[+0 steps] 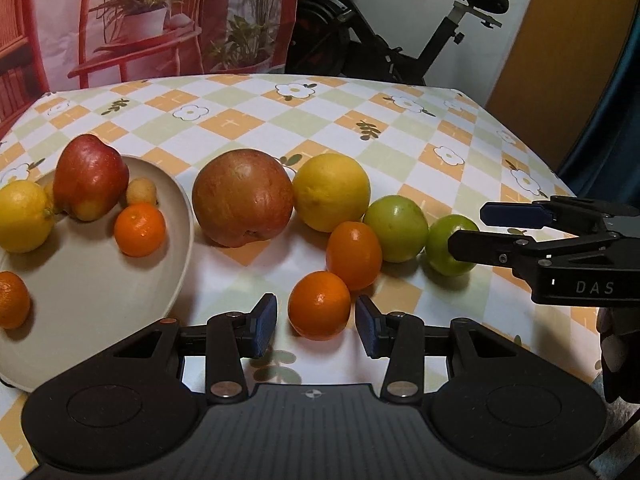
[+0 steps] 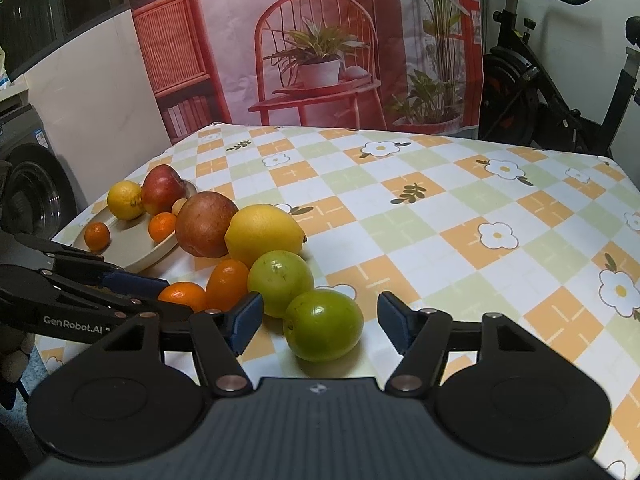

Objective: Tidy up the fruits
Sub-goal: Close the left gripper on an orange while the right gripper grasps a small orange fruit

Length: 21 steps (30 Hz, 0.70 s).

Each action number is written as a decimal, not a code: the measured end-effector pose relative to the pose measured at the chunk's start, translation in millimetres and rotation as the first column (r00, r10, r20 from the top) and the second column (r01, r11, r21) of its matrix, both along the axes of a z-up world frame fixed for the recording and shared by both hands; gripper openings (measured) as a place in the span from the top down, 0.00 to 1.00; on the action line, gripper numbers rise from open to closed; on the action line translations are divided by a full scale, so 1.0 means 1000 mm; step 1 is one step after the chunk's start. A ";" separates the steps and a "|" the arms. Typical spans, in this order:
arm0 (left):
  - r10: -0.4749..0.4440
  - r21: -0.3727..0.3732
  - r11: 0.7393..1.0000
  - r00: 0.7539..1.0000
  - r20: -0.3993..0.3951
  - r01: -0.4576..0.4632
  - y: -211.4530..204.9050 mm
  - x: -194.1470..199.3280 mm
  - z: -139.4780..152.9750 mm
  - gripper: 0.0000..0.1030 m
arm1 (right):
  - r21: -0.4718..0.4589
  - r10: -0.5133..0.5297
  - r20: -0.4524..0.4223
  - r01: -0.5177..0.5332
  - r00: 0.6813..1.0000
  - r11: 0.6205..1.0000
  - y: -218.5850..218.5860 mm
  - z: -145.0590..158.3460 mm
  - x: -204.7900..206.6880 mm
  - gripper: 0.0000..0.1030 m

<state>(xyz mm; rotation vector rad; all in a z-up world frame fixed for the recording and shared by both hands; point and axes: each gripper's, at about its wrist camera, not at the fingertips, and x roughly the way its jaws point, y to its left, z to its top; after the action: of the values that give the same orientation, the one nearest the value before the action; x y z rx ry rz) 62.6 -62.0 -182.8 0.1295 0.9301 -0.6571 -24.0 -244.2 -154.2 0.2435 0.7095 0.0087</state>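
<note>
My left gripper [image 1: 316,324] is open, its pads either side of a small orange [image 1: 319,305] on the table without touching it. My right gripper [image 2: 320,320] is open around a green fruit [image 2: 323,325], pads apart from it; it also shows in the left wrist view [image 1: 468,228]. A beige plate [image 1: 120,300] at the left holds a red apple [image 1: 90,178], a lemon [image 1: 22,216], and small oranges [image 1: 139,230]. On the cloth lie a pomegranate [image 1: 242,198], a large lemon [image 1: 331,192], an oval orange [image 1: 354,255] and a second green fruit [image 1: 396,227].
The table [image 2: 460,216] has a checked flower cloth; its right edge drops off near a blue curtain [image 1: 612,120]. An exercise bike [image 1: 384,28] and a printed backdrop [image 2: 320,40] stand behind. A washing machine [image 2: 28,184] sits left of the table.
</note>
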 end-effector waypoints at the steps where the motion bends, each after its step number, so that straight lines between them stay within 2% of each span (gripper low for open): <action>1: 0.003 -0.001 1.000 1.000 -0.003 -0.003 0.000 0.001 -0.001 0.57 | 0.000 0.000 -0.001 0.000 1.000 1.000 0.000 -0.001 0.000 0.35; 2: 0.004 -0.004 1.000 1.000 -0.007 -0.004 0.000 0.002 -0.001 0.59 | 0.000 0.000 -0.002 0.000 1.000 1.000 0.000 -0.001 0.000 0.35; 3: 0.002 -0.010 1.000 1.000 -0.009 -0.002 0.000 0.003 -0.002 0.64 | 0.000 0.000 -0.001 0.000 1.000 1.000 0.000 -0.001 0.000 0.35; 13: 0.011 -0.024 1.000 0.999 0.040 -0.010 0.006 -0.002 0.008 0.65 | -0.001 0.001 0.005 -0.001 1.000 1.000 0.000 -0.001 0.000 0.35; 21: 0.111 -0.051 0.993 0.988 0.111 -0.105 0.033 -0.001 0.031 0.65 | 0.015 0.023 0.040 -0.023 0.999 1.000 0.005 0.013 0.003 0.35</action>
<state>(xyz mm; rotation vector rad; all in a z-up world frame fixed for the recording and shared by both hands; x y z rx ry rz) 61.8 -28.9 -151.4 0.0754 0.8067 -0.5638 -20.9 -238.9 -141.4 0.2488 0.6732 0.0407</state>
